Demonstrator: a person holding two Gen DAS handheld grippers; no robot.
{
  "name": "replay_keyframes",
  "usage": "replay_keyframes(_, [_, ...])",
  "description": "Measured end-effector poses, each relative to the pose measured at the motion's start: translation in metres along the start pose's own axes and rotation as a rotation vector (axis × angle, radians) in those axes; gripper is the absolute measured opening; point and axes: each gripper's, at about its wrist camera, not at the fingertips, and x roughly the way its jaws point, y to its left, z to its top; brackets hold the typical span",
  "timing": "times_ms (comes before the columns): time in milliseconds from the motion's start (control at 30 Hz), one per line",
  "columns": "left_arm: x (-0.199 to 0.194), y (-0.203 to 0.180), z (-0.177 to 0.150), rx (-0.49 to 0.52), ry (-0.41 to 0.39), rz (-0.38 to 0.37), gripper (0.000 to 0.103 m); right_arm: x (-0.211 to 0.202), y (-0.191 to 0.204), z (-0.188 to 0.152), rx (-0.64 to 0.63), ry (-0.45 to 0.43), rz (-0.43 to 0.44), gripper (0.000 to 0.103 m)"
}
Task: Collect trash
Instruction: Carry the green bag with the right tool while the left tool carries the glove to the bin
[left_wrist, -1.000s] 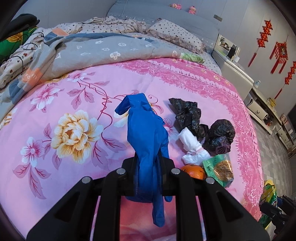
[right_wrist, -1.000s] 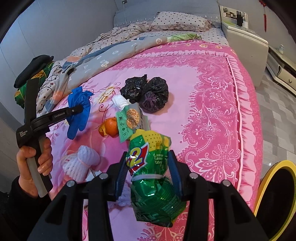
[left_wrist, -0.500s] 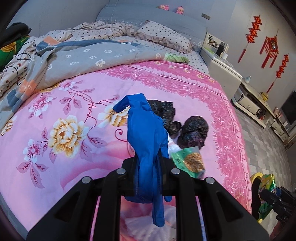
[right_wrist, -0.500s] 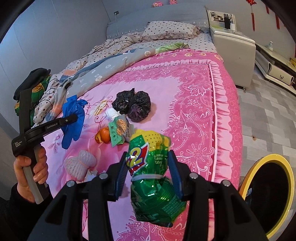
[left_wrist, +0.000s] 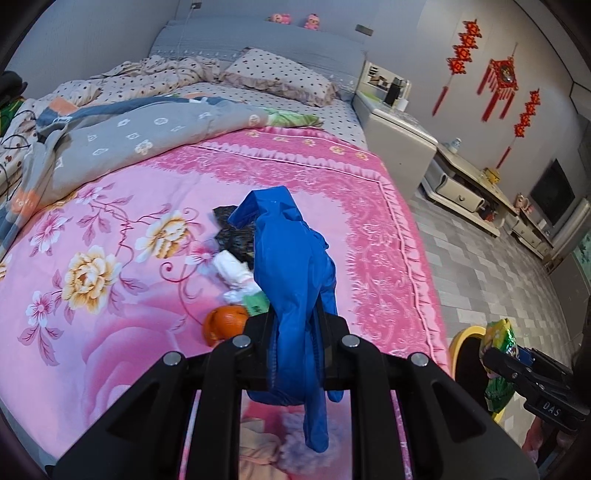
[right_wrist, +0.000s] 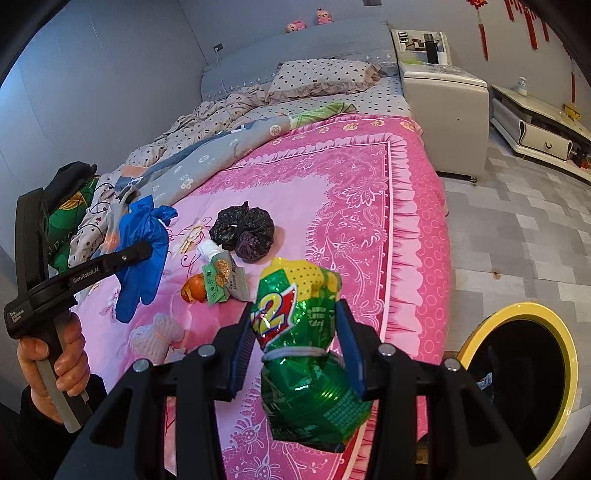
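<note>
Beside the bed's foot, low at the right of both views, stands the yellow-rimmed bin (right_wrist: 476, 328), its dark mouth open toward the cameras; on it the coming move seems to turn; the right gripper (right_wrist: 295, 343) is the nearer of the two, for in its own view the bin lies just to the right of and below the jaws, off the edge of the pink bedspread (right_wrist: 369, 206); those jaws are clenched on a green snack bag (right_wrist: 303, 332), pinched at its waist, its long axis running along the fingers with the knotted lower half hanging toward the camera; the left gripper (left_wrist: 295, 343) has its jaws clamped fully on a blue glove (left_wrist: 291, 266), which stands up past the tips and trails a finger down behind them; from the left view the bin (left_wrist: 461, 336) shows only as a sliver of rim far to the right, partly behind the right gripper and its bag, so that hand would have the longer way to travel, across the bed's corner; left on the bedspread, between the two hands, are an orange (right_wrist: 195, 288), a green packet (right_wrist: 221, 277), a white wad (left_wrist: 232, 269), two black bags (right_wrist: 243, 229) and a pale mesh bundle (right_wrist: 159, 336); judged from this, the bag would likely go in first, by a short swing right and down, and the glove after.
</note>
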Motion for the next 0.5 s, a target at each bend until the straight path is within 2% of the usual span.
replay_keyframes(500, [0.0,-0.094,-0.011,0.095,0.042,-0.161,0.014,-0.032,-0.058,0.003,0.095,-0.064,-0.028,0.041])
